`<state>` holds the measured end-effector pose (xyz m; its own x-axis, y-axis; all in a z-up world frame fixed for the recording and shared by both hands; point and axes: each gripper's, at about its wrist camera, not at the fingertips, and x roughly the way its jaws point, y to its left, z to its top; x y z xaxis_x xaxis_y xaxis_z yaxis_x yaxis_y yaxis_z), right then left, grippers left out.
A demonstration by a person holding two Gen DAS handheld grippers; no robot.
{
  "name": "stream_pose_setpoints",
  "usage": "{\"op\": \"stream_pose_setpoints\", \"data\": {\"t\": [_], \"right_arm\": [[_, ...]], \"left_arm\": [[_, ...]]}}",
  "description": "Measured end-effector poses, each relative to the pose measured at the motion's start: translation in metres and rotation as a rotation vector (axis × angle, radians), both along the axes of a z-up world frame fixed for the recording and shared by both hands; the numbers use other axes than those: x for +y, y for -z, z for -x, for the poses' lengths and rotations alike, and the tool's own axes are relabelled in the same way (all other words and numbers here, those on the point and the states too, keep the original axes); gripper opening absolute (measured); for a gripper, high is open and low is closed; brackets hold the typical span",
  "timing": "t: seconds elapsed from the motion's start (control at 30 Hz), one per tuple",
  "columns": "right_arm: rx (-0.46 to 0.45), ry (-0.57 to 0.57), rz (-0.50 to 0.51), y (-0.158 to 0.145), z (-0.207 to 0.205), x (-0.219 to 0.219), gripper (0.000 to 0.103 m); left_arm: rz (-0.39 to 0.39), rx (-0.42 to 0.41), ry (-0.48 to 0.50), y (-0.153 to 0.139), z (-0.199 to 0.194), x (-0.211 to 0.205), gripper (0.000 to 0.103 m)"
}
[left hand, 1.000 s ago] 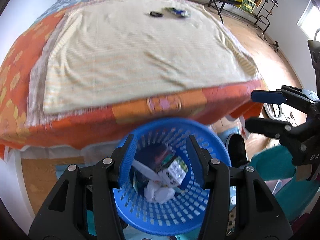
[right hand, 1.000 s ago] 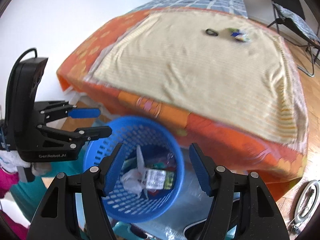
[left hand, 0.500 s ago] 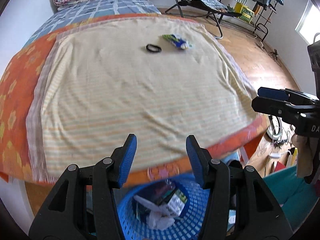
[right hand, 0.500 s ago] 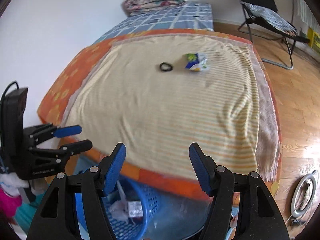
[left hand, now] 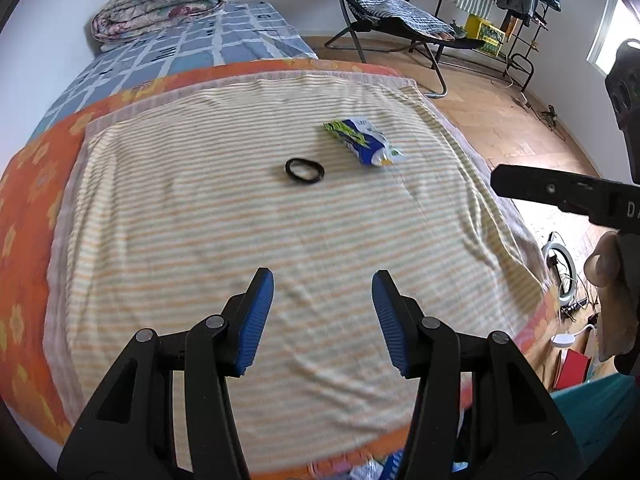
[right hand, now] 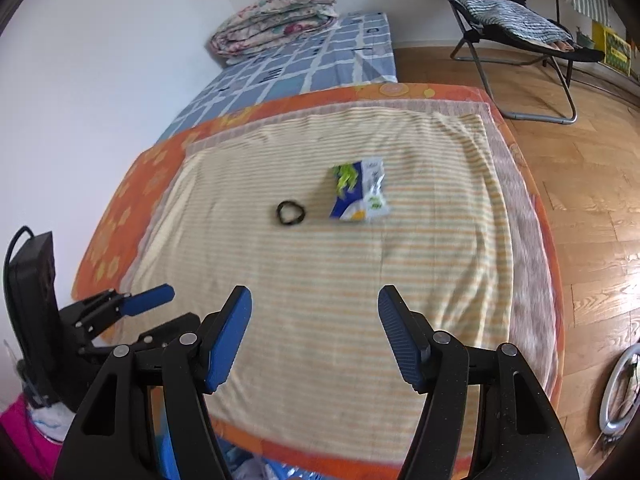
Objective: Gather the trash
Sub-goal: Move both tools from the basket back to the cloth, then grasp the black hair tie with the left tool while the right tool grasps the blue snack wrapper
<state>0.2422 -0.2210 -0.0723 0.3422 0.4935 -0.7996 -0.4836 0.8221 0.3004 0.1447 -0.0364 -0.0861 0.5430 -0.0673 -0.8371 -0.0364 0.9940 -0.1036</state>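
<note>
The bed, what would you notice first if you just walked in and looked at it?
Probably the bright blue, green and white wrapper lying out on the striped blanket, with a black hair tie right beside it but not touching. Close to the cameras, the left hand-held gripper and the right hand-held gripper both hang open and empty over the near end of the bed.

Both wrist cams sit at the bed's near edge, angled down across the striped blanket (left hand: 280, 220). Both views share the black hair tie (left hand: 304, 171) and snack wrapper (right hand: 358, 191) mid-bed, plus the folding chair (right hand: 516, 20).
</note>
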Motion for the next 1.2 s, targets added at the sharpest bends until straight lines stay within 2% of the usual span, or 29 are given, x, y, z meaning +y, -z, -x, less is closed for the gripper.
{"op": "stream_pose_setpoints", "data": {"t": [0.3, 0.57, 0.93, 1.2], "right_arm": [[0.083, 0.091, -0.027, 0.03, -0.072, 0.011, 0.065], [0.126, 0.113, -0.021, 0.061, -0.115, 0.027, 0.065], [0.146, 0.132, -0.011, 0.09, -0.141, 0.052, 0.065], [0.108, 0.122, 0.047, 0.096, -0.142, 0.065, 0.065]], "left_arm": [[-0.002, 0.025, 0.033, 0.033, -0.065, 0.007, 0.053], [0.0, 0.046, 0.038, 0.062, -0.111, 0.012, 0.053], [-0.045, 0.001, 0.069, 0.075, -0.129, 0.006, 0.052], [-0.05, -0.03, 0.09, 0.074, -0.127, 0.011, 0.02]]}}
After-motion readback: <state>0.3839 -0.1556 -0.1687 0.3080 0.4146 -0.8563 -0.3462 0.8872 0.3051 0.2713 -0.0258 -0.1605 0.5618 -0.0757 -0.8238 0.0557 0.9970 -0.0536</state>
